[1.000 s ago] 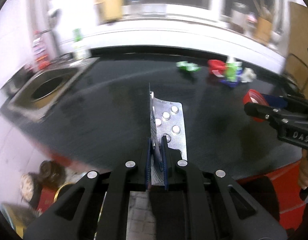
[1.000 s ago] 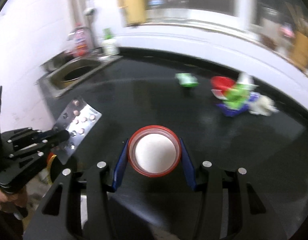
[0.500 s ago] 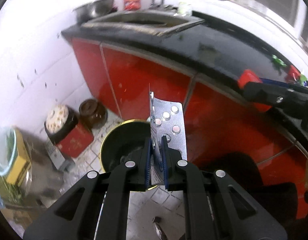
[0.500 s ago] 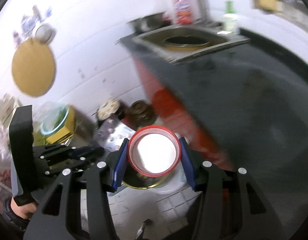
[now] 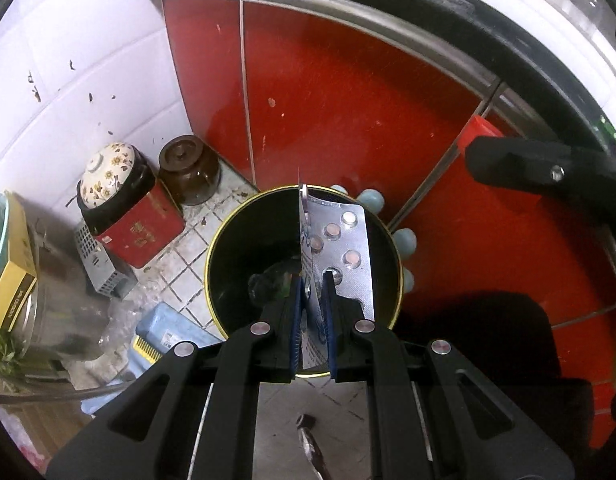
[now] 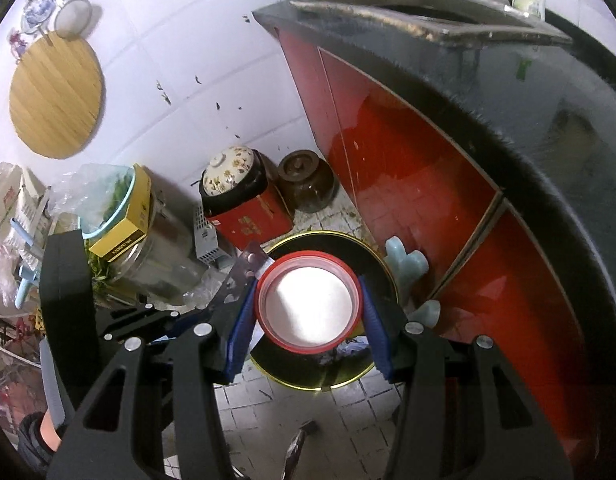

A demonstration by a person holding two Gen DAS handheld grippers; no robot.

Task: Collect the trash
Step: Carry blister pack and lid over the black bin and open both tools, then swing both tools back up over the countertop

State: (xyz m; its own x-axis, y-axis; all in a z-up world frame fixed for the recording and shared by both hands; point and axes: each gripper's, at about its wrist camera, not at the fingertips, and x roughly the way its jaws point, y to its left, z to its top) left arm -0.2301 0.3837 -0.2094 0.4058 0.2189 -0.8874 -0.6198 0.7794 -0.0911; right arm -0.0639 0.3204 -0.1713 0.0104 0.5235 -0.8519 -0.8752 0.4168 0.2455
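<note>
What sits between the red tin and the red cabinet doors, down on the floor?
A brown lidded jar stands between the red tin and the cabinet doors, shown in the right wrist view; the left wrist view agrees.

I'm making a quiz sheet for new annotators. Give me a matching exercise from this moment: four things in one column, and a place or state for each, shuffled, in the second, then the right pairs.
Things:
1. blister pack
2. red-rimmed cup
3. bin
4. brown jar

Places or states:
A. on the floor tiles, open-topped, below both tools
B. on the floor beside the red cabinet, lid on
C. clamped in the left tool
D. held between the pads of the right tool

Pairs: 1-C, 2-D, 3-A, 4-B
</note>
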